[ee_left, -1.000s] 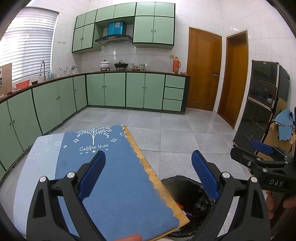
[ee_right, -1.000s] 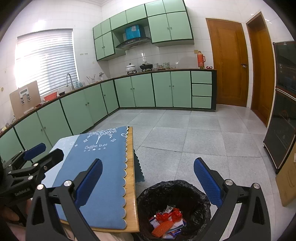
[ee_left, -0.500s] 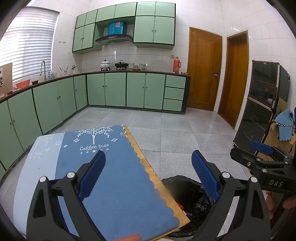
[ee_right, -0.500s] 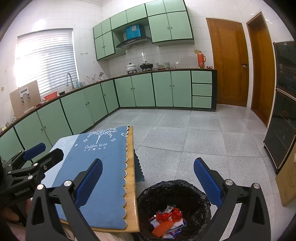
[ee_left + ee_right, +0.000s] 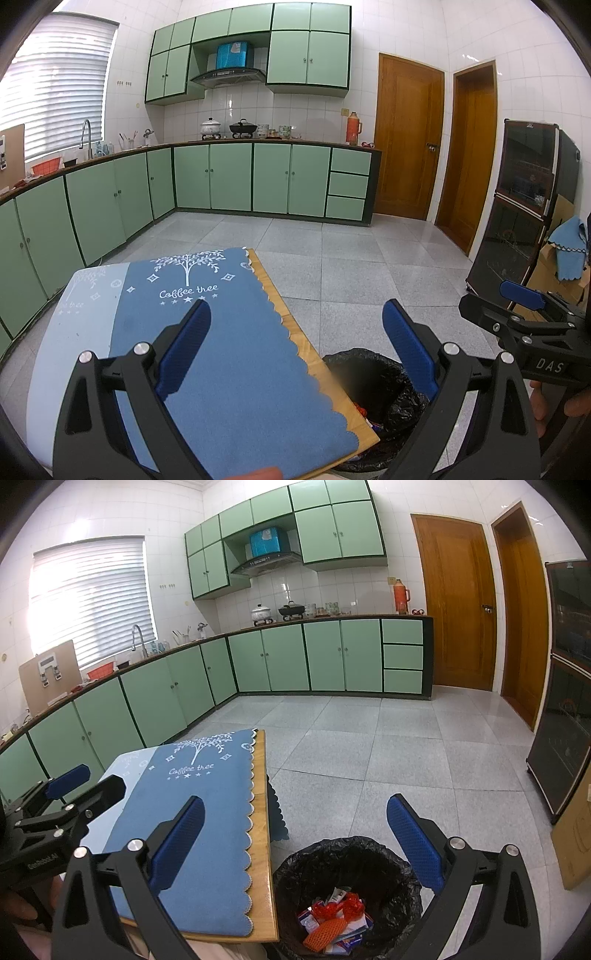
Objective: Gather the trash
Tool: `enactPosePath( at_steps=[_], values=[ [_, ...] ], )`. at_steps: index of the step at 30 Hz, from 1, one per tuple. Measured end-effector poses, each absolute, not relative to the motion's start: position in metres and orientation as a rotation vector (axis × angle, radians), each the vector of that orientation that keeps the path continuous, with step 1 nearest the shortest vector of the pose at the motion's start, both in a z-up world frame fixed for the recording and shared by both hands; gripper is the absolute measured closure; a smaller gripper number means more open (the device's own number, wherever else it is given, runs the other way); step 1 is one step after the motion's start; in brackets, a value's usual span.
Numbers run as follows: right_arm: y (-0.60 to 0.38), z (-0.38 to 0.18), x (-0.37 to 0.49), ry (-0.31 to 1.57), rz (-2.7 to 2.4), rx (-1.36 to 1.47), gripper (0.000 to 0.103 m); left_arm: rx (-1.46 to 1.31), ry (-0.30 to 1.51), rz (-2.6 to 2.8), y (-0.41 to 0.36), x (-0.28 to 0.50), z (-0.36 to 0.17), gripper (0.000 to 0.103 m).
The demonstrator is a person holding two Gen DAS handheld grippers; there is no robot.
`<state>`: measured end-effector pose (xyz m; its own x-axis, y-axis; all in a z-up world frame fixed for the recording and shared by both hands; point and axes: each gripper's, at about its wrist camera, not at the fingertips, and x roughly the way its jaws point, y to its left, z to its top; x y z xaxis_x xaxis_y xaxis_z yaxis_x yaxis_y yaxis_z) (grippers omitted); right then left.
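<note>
A black-lined trash bin [image 5: 347, 882] stands on the floor beside the table's right edge; it also shows in the left wrist view [image 5: 373, 384]. Inside lie red, orange and white wrappers [image 5: 334, 921]. My right gripper [image 5: 295, 834] is open and empty, held above the bin and the table's edge. My left gripper [image 5: 295, 339] is open and empty above the table's blue cloth [image 5: 221, 343]. Each gripper shows in the other's view: the right one [image 5: 524, 306] at the right, the left one [image 5: 70, 786] at the left.
The wooden table [image 5: 264, 834] carries a blue "Coffee tree" cloth [image 5: 207, 801]. Green kitchen cabinets [image 5: 288, 657] run along the left and back walls. A dark glass cabinet [image 5: 524, 206] and cardboard boxes [image 5: 554, 273] stand at the right. Grey tiled floor [image 5: 388, 757] lies ahead.
</note>
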<state>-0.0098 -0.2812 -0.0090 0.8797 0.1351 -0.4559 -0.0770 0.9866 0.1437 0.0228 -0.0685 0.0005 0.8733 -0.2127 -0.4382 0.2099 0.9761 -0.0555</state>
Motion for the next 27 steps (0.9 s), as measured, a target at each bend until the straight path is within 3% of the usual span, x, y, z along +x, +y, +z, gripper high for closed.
enactPosePath(
  at_steps=[27],
  values=[
    [-0.2813, -0.013, -0.0094, 0.49, 0.11, 0.124, 0.006, -0.009, 0.468, -0.22, -0.0671, 0.0225, -0.0048, 0.012]
  ],
)
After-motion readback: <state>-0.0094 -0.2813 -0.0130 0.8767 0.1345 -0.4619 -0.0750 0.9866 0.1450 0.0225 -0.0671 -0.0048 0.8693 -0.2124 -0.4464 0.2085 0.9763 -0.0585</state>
